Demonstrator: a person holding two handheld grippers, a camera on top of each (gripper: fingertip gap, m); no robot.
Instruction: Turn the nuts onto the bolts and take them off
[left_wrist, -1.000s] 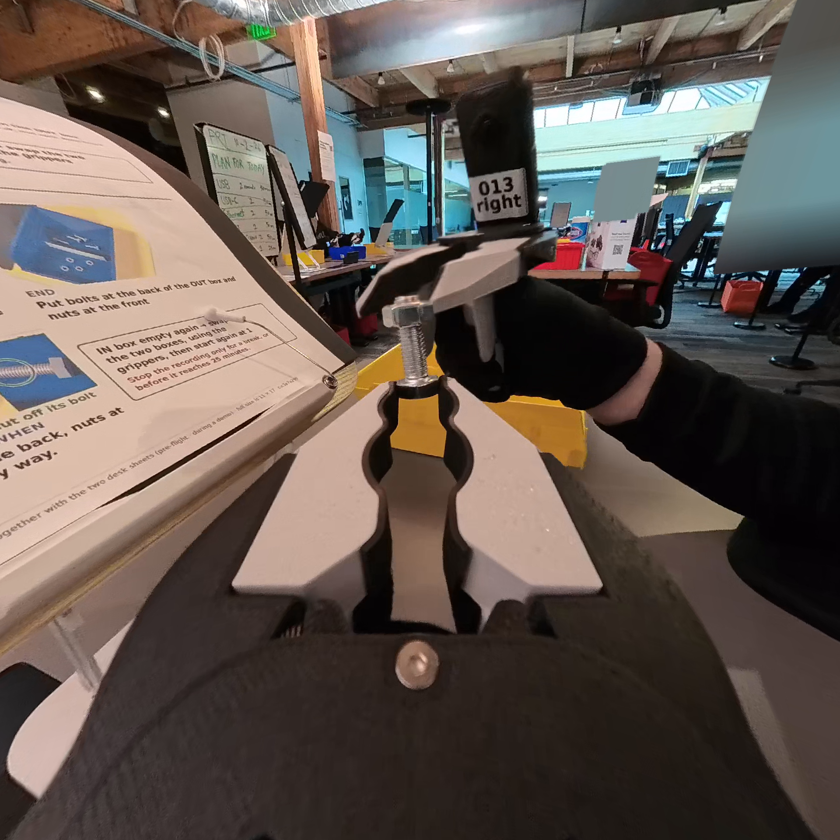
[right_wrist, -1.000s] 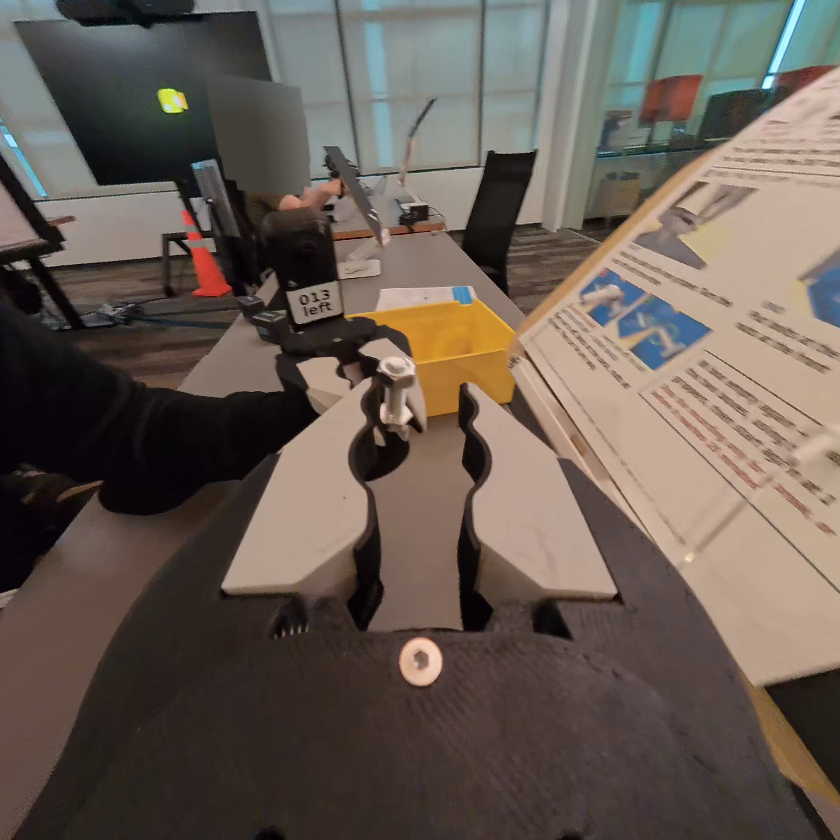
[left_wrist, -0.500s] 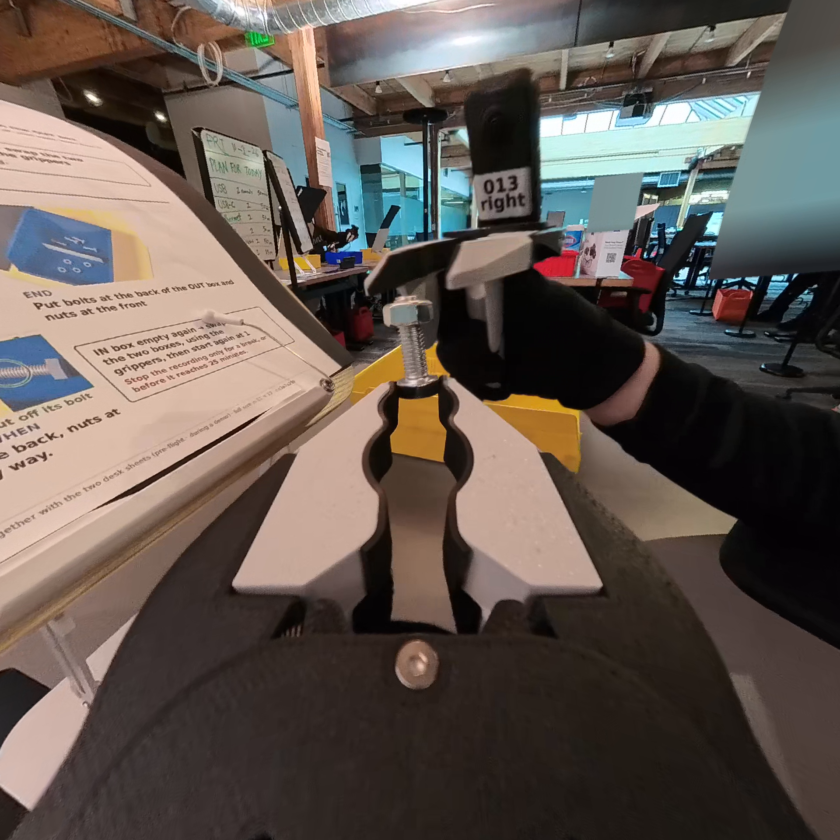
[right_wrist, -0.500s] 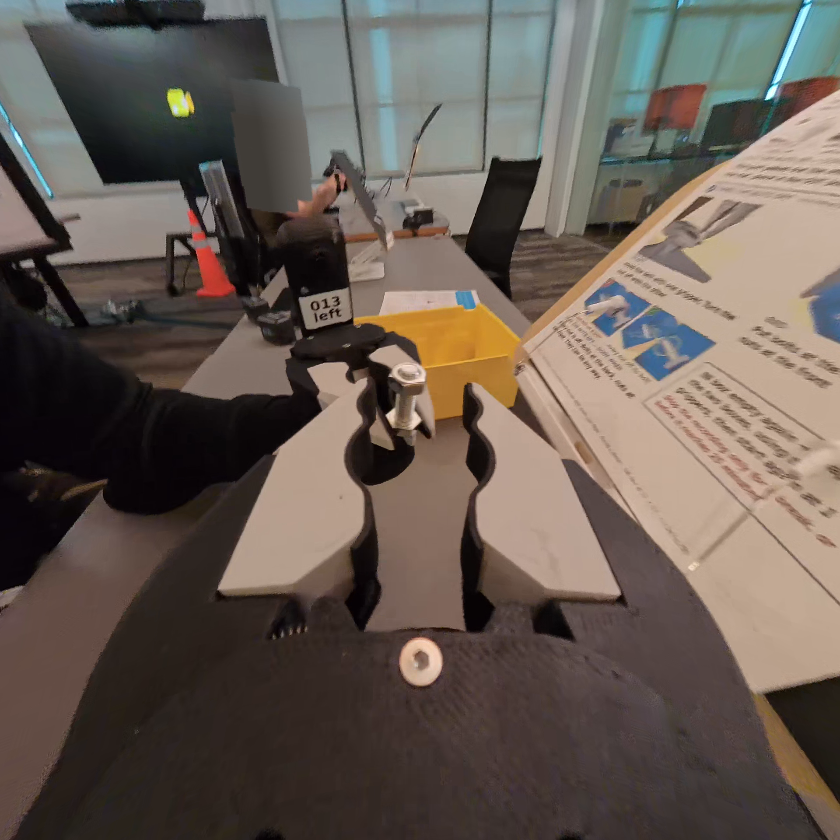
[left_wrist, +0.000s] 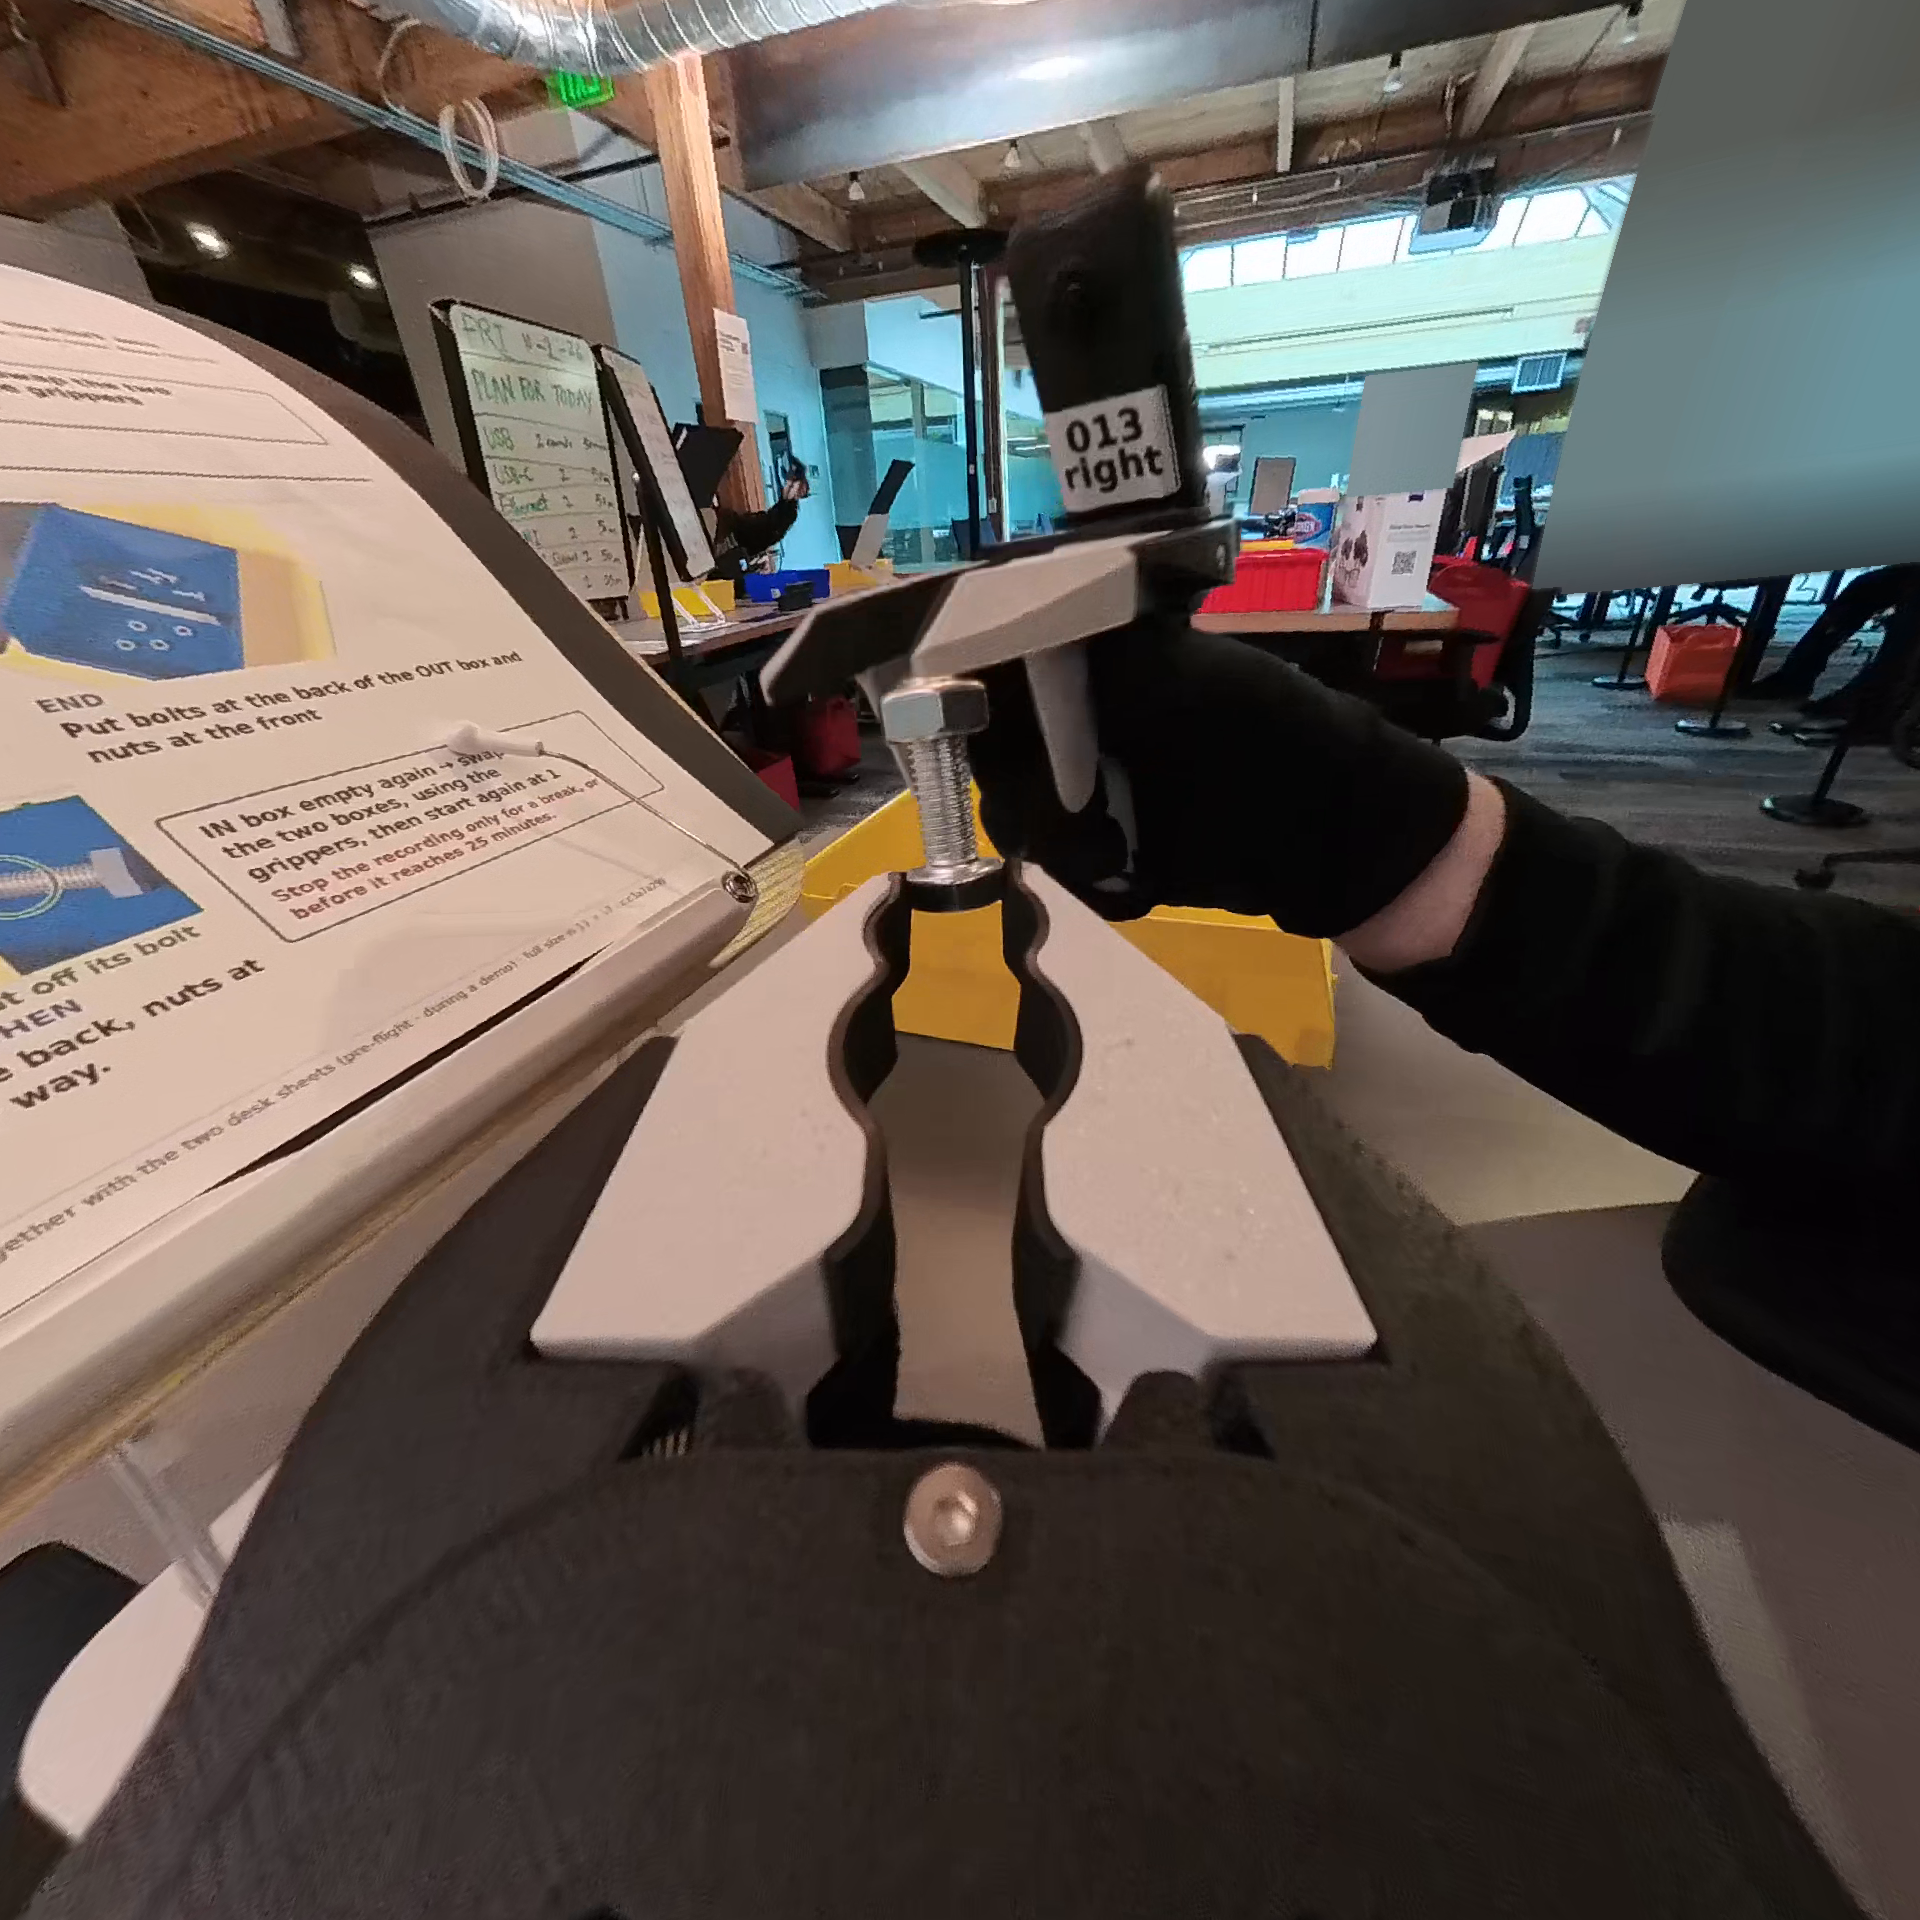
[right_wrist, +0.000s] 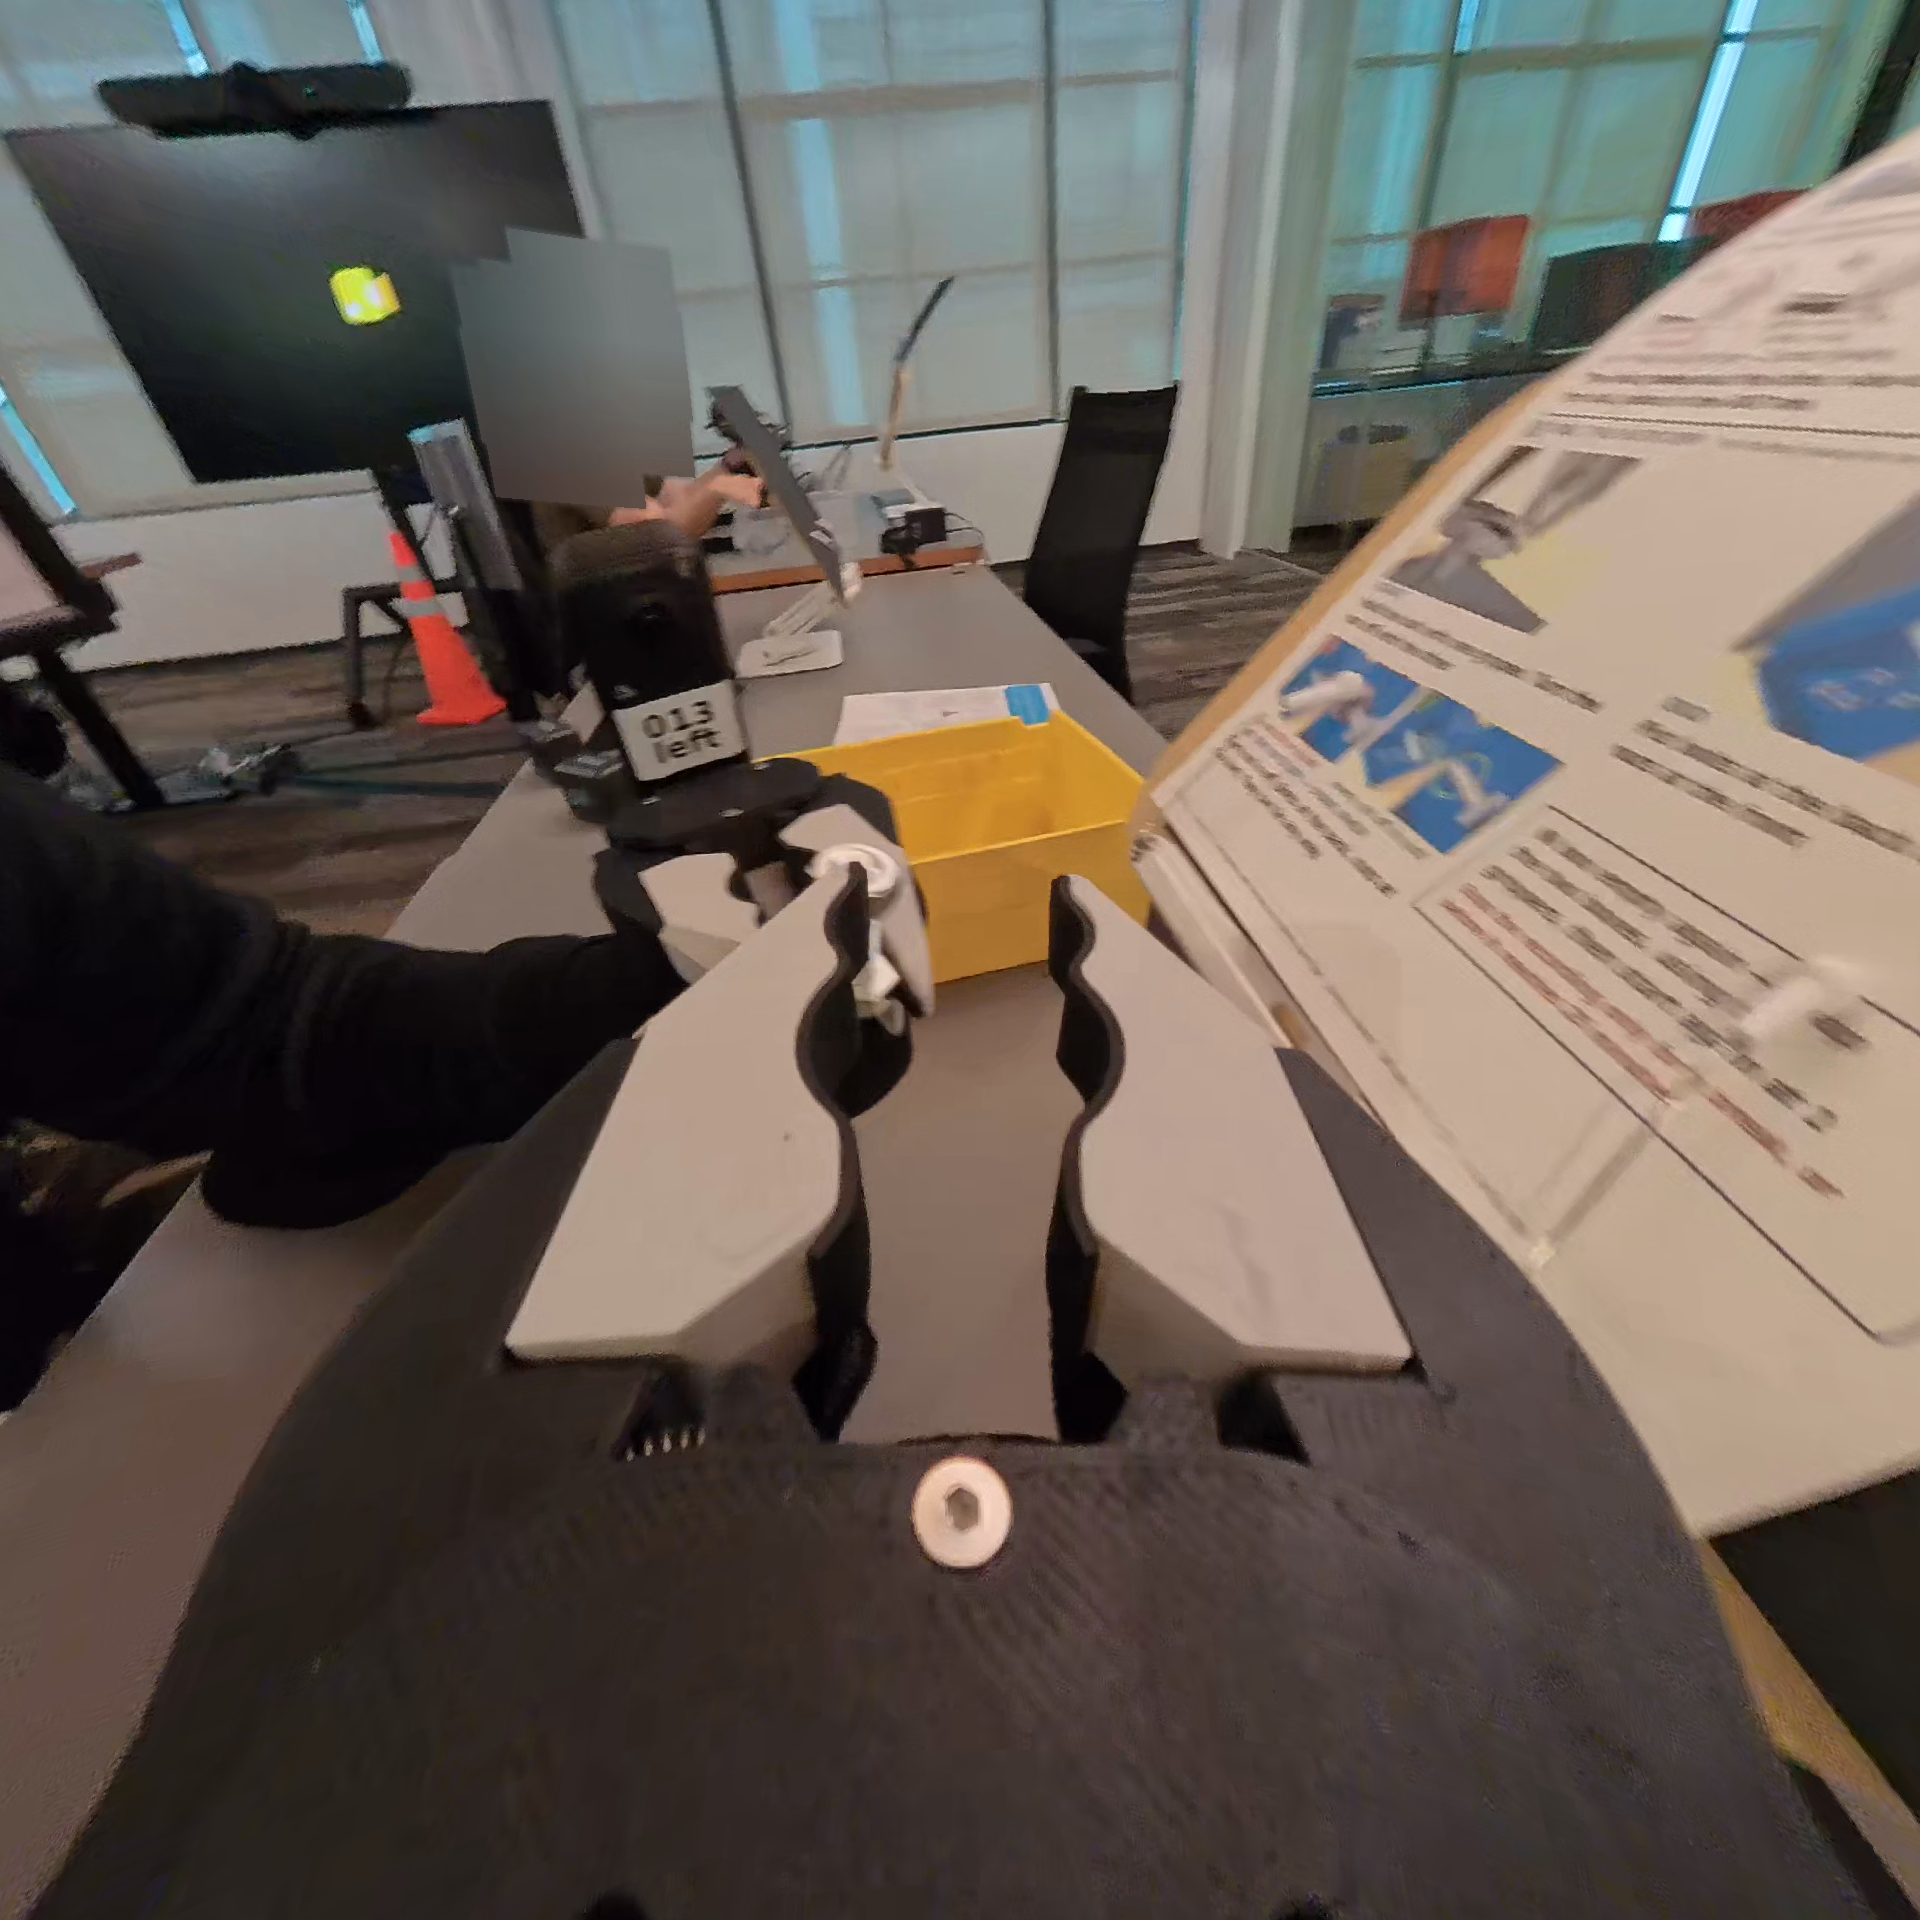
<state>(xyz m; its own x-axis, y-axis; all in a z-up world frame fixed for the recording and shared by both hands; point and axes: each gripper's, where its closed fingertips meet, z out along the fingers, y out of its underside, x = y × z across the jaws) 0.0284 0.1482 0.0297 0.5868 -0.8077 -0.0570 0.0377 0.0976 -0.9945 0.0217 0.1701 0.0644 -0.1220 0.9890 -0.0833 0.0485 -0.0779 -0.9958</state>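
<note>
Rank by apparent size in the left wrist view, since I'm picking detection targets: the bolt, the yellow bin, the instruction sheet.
1. instruction sheet, though nearness to the camera inflates it
2. yellow bin, partly hidden
3. bolt

An open-plan office or lab workspace. Long grey table (right_wrist: 935, 644), office chair (right_wrist: 1101, 509) at 12 o'clock, wall screen (right_wrist: 260, 281) at 10 o'clock. Whiteboard (left_wrist: 540, 457) and exposed timber beams (left_wrist: 208, 94) overhead.
</note>
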